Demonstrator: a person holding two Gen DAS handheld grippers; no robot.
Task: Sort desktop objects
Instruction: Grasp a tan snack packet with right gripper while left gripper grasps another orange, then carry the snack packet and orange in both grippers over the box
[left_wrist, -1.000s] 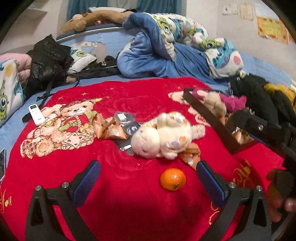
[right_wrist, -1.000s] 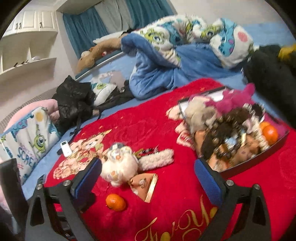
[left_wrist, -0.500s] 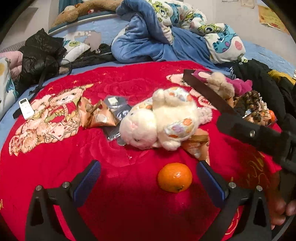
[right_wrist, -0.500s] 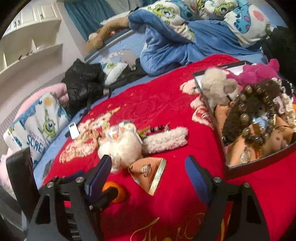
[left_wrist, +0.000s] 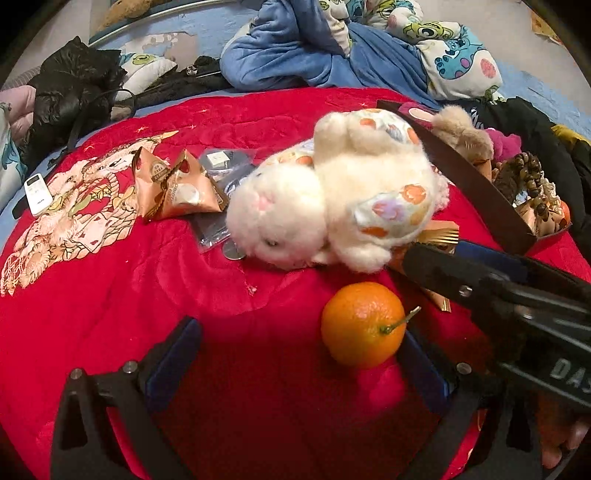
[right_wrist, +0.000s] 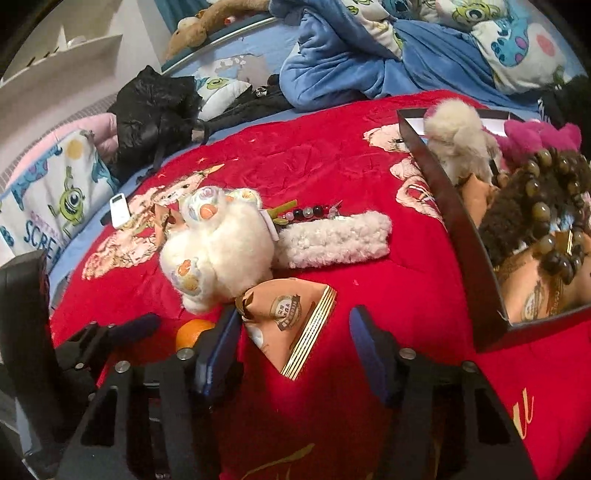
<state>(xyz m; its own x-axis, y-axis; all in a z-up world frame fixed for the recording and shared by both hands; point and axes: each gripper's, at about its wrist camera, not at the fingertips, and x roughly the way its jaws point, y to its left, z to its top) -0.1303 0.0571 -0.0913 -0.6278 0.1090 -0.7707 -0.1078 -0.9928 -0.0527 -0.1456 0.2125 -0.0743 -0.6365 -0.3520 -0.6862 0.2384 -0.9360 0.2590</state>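
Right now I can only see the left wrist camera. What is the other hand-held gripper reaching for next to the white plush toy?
Observer: The right hand-held gripper has a triangular snack packet between its closing jaws, not yet pinched.
Operator: Is anything hiding behind the plush toy?
Observer: Yes, a fluffy white pouch lies right against the plush toy.
Operator: Anything more back there?
Observer: A beaded string lies along the pouch's far side.

free: red blanket (left_wrist: 110, 295) left of orange (left_wrist: 362, 325) | blocked: plush toy (left_wrist: 332, 206) behind orange, right gripper (left_wrist: 480, 280) beside it
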